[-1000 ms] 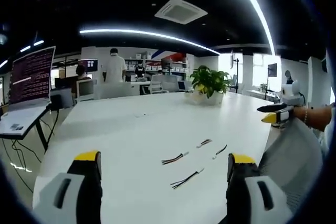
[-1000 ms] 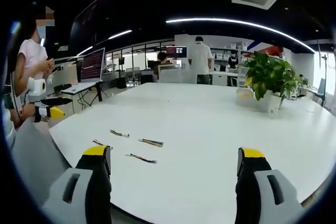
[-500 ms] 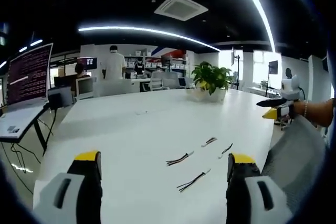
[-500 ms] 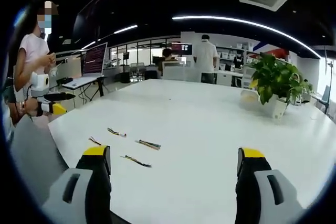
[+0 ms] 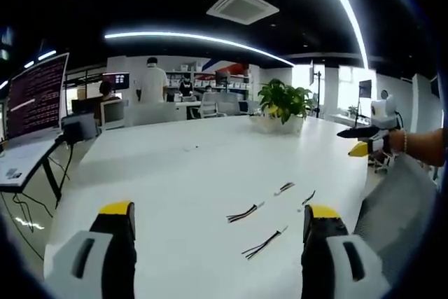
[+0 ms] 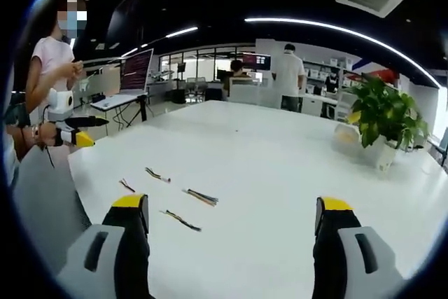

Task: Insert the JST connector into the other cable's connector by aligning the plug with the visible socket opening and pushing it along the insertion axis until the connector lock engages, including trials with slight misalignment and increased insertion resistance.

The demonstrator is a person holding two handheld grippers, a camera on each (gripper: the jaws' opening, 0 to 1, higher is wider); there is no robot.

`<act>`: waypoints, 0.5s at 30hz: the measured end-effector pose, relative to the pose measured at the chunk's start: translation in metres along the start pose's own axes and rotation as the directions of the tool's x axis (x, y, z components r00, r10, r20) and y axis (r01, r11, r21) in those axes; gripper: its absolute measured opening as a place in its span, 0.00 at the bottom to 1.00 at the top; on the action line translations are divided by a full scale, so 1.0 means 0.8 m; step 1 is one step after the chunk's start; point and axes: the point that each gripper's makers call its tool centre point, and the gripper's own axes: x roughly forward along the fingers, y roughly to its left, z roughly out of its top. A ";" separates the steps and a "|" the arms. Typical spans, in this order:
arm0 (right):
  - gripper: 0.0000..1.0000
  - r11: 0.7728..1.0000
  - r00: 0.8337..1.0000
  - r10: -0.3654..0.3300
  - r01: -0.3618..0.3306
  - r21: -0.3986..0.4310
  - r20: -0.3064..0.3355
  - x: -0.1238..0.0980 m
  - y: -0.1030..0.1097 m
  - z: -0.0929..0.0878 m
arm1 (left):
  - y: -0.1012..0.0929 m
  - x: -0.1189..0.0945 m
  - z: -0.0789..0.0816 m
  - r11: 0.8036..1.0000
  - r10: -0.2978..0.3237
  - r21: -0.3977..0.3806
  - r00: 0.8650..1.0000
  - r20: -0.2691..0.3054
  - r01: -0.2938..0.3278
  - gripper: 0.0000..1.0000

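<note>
Four short cable pieces (image 5: pixel 244 212) lay on the white table (image 5: pixel 175 173), low and right of centre in the left gripper view. Both the left gripper (image 5: pixel 218 216) and right gripper (image 6: pixel 232 209) were spread wide, grasping nothing. One potted plant (image 6: pixel 383 120) stood at the right gripper view's right edge.

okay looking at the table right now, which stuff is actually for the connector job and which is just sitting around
For the job:
- four short cables lying loose on the white table
- left gripper and right gripper, both open and empty

Just around:
- potted plant
- laptop on a side stand
</note>
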 end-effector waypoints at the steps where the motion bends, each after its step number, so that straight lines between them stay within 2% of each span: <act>1: 0.97 1.000 1.000 0.003 -0.003 -0.007 0.001 0.002 0.000 0.002 | 0.001 0.001 0.001 1.000 0.000 0.003 1.000 0.001 0.000 0.99; 4: 0.97 0.999 0.999 0.037 -0.037 -0.010 -0.004 0.008 0.002 0.005 | 0.003 0.006 0.003 1.000 -0.007 0.010 1.000 0.000 0.007 0.99; 15: 0.96 0.996 0.996 0.078 -0.079 -0.043 -0.036 0.025 0.007 0.002 | 0.002 0.020 -0.001 0.999 -0.035 0.027 0.999 -0.016 0.035 0.99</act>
